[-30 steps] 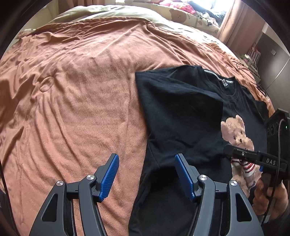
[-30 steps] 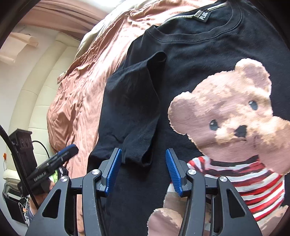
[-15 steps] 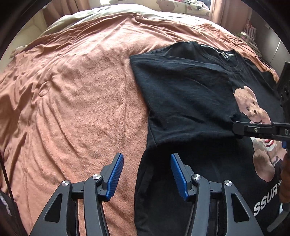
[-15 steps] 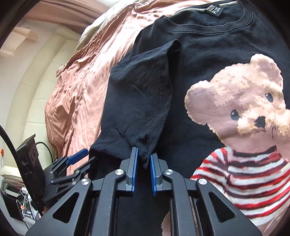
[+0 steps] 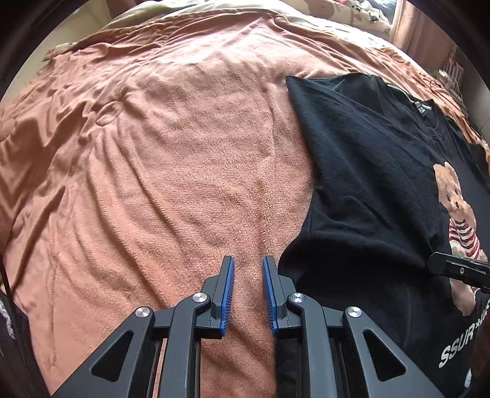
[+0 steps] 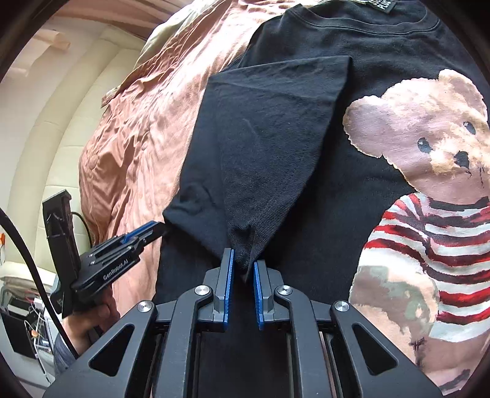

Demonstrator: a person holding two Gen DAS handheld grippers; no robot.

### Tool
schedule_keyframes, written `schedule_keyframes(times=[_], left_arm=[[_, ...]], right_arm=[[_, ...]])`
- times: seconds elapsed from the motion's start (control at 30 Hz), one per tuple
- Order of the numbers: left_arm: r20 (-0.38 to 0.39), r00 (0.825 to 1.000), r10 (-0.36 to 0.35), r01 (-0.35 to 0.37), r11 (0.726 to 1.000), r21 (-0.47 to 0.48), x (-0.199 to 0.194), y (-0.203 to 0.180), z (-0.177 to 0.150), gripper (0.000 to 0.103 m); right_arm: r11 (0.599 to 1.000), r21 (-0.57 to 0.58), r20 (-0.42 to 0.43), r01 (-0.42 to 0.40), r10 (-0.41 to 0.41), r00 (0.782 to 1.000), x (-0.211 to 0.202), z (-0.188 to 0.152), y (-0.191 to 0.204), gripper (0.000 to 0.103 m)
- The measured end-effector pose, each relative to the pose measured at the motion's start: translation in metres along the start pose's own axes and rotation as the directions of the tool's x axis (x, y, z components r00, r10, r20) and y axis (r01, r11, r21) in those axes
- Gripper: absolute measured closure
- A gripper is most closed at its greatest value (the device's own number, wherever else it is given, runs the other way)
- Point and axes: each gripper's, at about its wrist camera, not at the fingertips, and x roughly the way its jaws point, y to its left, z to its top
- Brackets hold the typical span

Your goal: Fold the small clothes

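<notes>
A black T-shirt [image 5: 367, 183] with a teddy-bear print [image 6: 428, 137] lies flat on the bed, collar at the far end. Its sleeve [image 6: 269, 153] is folded inward over the chest. My right gripper [image 6: 243, 260] is shut on the sleeve's pointed tip and holds it taut; its fingers also show at the right edge of the left wrist view [image 5: 435, 263]. My left gripper [image 5: 248, 260] points down at the shirt's side edge with its jaws closing. Only blanket shows in the narrow gap, and black cloth lies against the right finger. In the right wrist view, the left gripper [image 6: 156, 228] touches that edge.
An orange blanket [image 5: 168, 153] covers the bed, wide and wrinkled left of the shirt. Patterned bedding [image 5: 352, 15] lies at the far end. A cream padded headboard [image 6: 46, 122] stands beyond. A person's hand [image 6: 92, 318] holds the left gripper, with a black cable [image 6: 30, 260] beside it.
The right gripper shut on the sleeve's tip and drew the sleeve out flat. The left gripper sank toward the shirt's side edge and its jaws narrowed.
</notes>
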Motion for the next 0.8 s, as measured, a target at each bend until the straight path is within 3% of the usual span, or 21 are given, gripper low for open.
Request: schedule_keyframes(times=[0.1,0.23,0.4,0.8], left_arm=[[0.014,0.999,-0.032,0.032,0.999,-0.022,-0.011,0.012,0.001,0.082],[0.06,0.996,-0.072,0.075,0.996,-0.046,-0.031,0.02,0.006,0.082],[0.111,0.988,-0.11,0.117,0.991,-0.059,-0.04,0.012,0.015,0.082],[0.071,0.99,-0.119,0.122,0.991,-0.046,0.005,-0.022,0.031,0.082]], right_arm=[[1.0,-0.012,-0.003,0.01,-0.01,1.0,-0.01,0.003,-0.001,0.088],[0.998,-0.039,0.051,0.045,-0.043,0.998,-0.032,0.009,-0.003,0.042],[0.997,-0.033,0.117,0.065,-0.061,0.991,-0.045,0.021,-0.011,0.042],[0.993,0.002,0.199,0.121,-0.119,0.973,-0.03,0.057,-0.036,0.042]])
